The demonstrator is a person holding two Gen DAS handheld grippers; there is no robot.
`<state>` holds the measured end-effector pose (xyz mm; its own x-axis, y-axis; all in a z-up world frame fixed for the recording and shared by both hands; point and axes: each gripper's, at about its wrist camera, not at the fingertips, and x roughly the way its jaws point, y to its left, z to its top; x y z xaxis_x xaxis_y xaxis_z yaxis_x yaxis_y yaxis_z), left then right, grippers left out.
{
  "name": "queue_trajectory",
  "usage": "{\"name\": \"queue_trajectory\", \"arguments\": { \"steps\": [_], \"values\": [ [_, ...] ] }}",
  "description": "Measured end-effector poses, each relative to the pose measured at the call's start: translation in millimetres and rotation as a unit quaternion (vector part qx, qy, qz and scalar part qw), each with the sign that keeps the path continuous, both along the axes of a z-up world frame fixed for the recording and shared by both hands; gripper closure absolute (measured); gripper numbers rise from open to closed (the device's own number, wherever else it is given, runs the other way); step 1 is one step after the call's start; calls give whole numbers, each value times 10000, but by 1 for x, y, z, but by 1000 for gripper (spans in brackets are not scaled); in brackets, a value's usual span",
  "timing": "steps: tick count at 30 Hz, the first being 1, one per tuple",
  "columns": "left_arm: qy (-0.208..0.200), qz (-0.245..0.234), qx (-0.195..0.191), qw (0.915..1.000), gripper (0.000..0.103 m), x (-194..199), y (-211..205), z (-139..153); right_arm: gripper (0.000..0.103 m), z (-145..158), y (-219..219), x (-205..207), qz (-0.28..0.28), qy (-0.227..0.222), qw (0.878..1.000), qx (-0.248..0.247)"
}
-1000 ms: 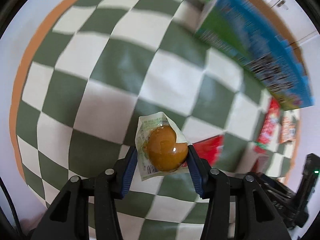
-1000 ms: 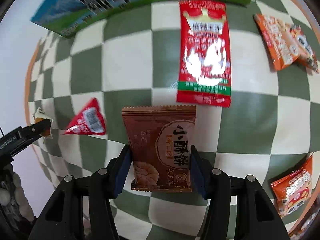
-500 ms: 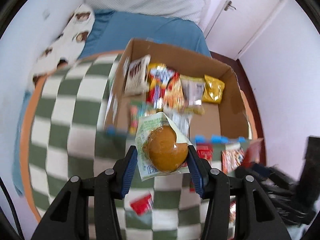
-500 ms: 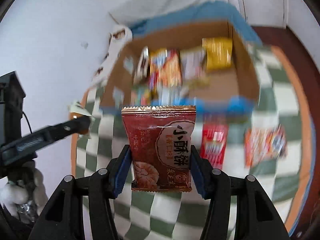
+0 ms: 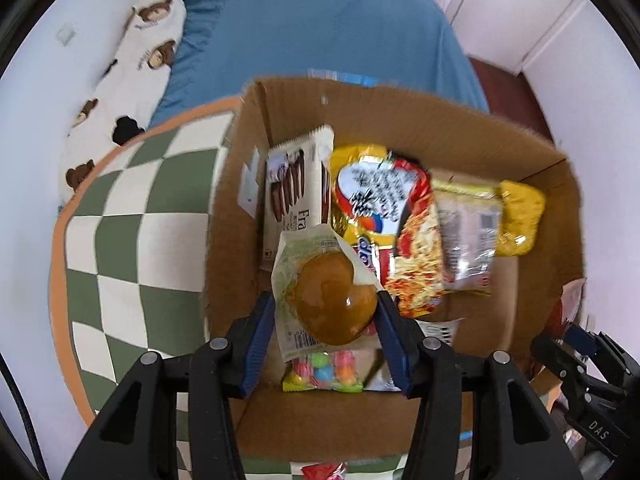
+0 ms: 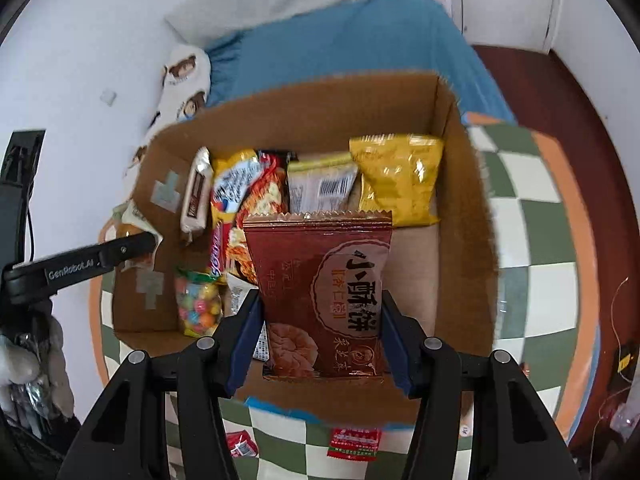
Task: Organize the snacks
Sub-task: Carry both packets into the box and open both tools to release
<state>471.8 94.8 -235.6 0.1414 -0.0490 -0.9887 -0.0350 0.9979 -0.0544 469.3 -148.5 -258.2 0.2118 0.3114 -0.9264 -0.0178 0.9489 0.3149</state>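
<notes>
My left gripper (image 5: 325, 312) points straight down over the near left part of an open cardboard box (image 5: 232, 208). A clear packet with a brown braised egg (image 5: 332, 304) sits between its blue pads; the jaws are opening but still touch it. My right gripper (image 6: 320, 304) hangs over the same box (image 6: 464, 200) with a brown biscuit packet (image 6: 320, 264) upright between its pads. Its jaws are opening too, and both pads still meet the packet's edges. The left gripper (image 6: 132, 246) shows side-on at the box's left wall in the right wrist view.
Inside the box lie a chocolate biscuit pack (image 5: 298, 184), noodle packs (image 5: 416, 248), a yellow bag (image 5: 520, 216) and a candy bag (image 5: 324, 372). The box stands on a green-and-white checked cloth (image 5: 120, 240). Red packets (image 6: 352, 442) lie on the cloth in front of it. A blue bed (image 5: 320, 32) is behind.
Both grippers have travelled from low over the checked cloth to above the open box, each carrying its packet. The box interior now fills both views.
</notes>
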Motion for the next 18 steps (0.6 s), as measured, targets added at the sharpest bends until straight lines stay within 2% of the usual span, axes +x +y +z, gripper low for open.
{"name": "queue_trajectory", "arguments": {
  "steps": [1, 2, 3, 4, 5, 9, 15, 18],
  "values": [
    [205, 6, -10, 9998, 54, 5, 1, -10, 34, -9, 2, 4, -10, 196, 9998, 36],
    [376, 46, -74, 9993, 51, 8, 3, -19, 15, -19, 4, 8, 10, 415, 9991, 35],
    [502, 81, -163, 9986, 48, 12, 4, -26, 6, -28, 6, 11, 60, 593, 9982, -1],
    [627, 93, -324, 9975, 37, 14, 5, -34, 6, -35, 8, 13, 102, 671, 9977, -71],
    [645, 98, -373, 9972, 33, 14, 6, -38, 6, -39, 10, 15, 114, 690, 9975, -141],
    [457, 138, -386, 9981, 33, 11, 6, -37, 6, -49, 13, 20, 124, 782, 9967, -190],
    [315, 218, -383, 9985, 32, 5, 11, -32, 6, -40, 16, 24, 134, 561, 9974, -421],
    [174, 271, -445, 9985, 22, 0, 14, -22, 6, -32, 18, 23, 123, 420, 9979, -469]
  ]
}}
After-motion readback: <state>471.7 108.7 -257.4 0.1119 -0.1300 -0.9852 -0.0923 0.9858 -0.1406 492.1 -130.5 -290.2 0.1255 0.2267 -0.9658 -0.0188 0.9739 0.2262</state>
